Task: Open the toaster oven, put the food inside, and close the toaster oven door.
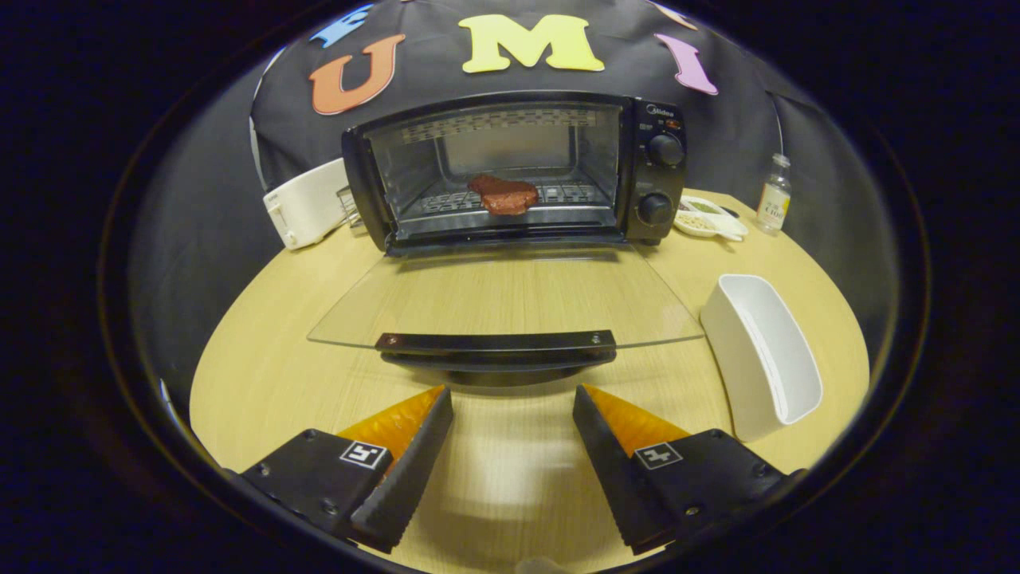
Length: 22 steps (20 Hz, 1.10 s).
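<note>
Two fingers of my gripper (pixel 512 399) stand well apart with nothing between them, just short of the black handle (pixel 496 341) of the toaster oven's (pixel 518 171) glass door (pixel 502 295), which lies folded down flat. I see the steak (pixel 503 194) on the rack inside. A white container (pixel 761 355) sits near the table's (pixel 263 375) right edge.

The gripper (pixel 512 395) is hovering with fingers spread wide and empty, bare table (pixel 263 375) lying between them. Just ahead, the glass door (pixel 510 299) is lying flat, its handle (pixel 496 342) barring the low path. Above it, the oven (pixel 518 171) mouth is gaping, steak (pixel 503 194) sitting on the rack. A white bin (pixel 761 355) is crowding the right.
</note>
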Each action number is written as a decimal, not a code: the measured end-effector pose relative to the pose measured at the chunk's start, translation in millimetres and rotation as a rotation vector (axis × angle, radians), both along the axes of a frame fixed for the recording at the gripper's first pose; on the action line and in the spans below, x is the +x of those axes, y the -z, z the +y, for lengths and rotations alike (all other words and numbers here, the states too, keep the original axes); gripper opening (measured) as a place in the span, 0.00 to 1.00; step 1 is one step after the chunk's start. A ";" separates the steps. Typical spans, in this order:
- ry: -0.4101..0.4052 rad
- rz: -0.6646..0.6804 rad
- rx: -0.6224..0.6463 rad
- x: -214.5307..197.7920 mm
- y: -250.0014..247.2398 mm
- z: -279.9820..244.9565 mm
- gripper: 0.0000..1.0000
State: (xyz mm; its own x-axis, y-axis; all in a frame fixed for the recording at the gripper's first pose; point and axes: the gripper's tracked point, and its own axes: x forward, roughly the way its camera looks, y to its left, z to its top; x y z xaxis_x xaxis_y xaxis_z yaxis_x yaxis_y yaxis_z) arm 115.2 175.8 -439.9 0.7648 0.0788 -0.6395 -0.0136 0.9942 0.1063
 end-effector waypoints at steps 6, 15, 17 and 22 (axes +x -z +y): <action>-0.020 -0.007 -0.012 3.5 -10.6 1.7 0.97; -0.023 -0.064 0.011 13.6 -72.8 -5.7 0.98; -0.024 -0.093 0.014 21.5 -89.8 -4.7 0.98; -0.023 -0.151 0.002 46.7 -131.4 -5.0 0.98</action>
